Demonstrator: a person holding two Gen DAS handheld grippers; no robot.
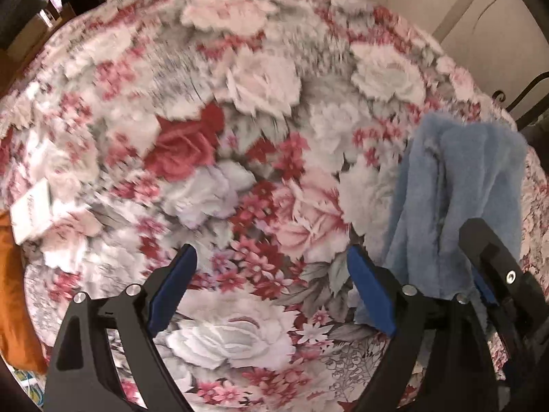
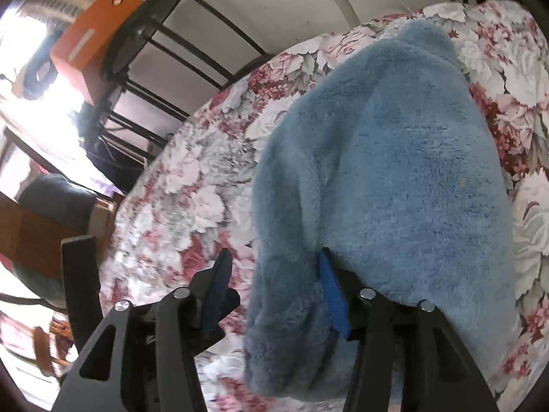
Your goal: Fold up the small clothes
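A fluffy light-blue garment lies bunched on the floral bedspread. In the right wrist view my right gripper is open, and the cloth drapes over its right blue pad; the left pad stands apart from the cloth. In the left wrist view the same blue garment hangs at the right, with the right gripper's black finger against it. My left gripper is open and empty over the bedspread, left of the garment.
An orange cloth and a white folded item lie at the bed's left edge. A black metal bed frame and an orange box stand beyond the bed. The wall is behind.
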